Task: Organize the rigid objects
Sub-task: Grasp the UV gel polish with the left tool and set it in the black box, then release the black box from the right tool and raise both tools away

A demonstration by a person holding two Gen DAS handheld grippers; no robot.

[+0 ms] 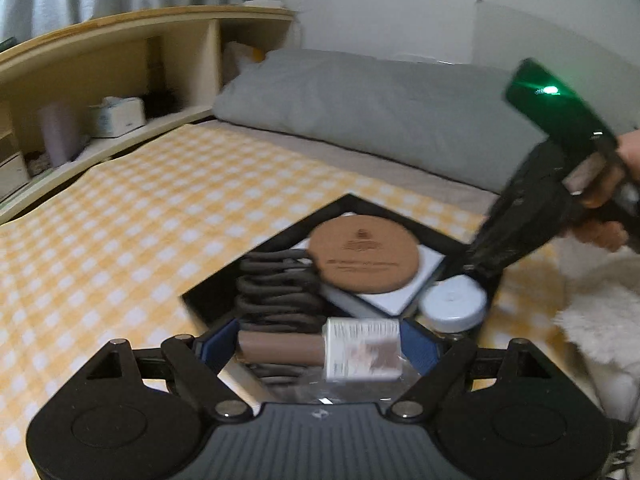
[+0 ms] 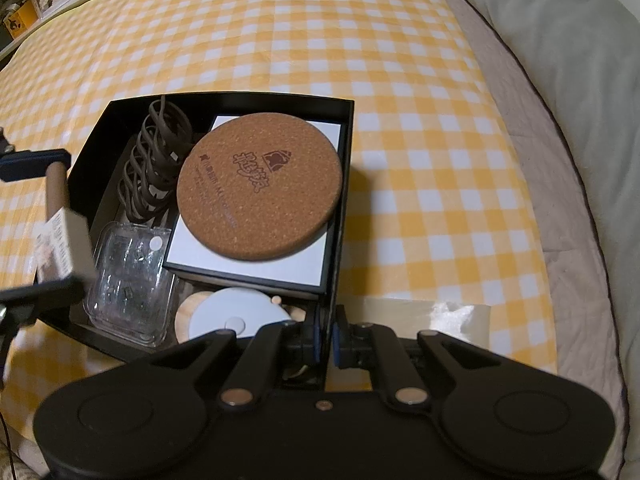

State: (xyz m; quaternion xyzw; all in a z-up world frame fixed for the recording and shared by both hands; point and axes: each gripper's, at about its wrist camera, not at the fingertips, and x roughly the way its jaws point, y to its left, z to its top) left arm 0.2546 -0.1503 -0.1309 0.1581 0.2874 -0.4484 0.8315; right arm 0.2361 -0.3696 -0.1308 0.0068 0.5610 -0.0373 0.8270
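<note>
A black open box (image 2: 346,168) lies on the yellow checked bedspread. Inside are a round cork coaster (image 2: 260,186) on a white card box (image 2: 256,260), a coiled brown cable (image 2: 154,160), a clear plastic case (image 2: 128,276) and a white round disc (image 2: 236,316). My left gripper (image 1: 320,350) is shut on a brown tube with a white labelled end (image 1: 320,350), held above the box's near-left side; it also shows in the right wrist view (image 2: 60,220). My right gripper (image 2: 327,346) is shut on the box's right wall (image 2: 332,320). The box (image 1: 224,284) and coaster (image 1: 364,258) show in the left wrist view.
A grey pillow (image 1: 360,100) lies at the head of the bed. A wooden headboard shelf (image 1: 120,80) holds a tissue box and small items. A white fluffy cloth (image 1: 600,312) lies right of the box. A white paper piece (image 2: 460,316) lies beside the box.
</note>
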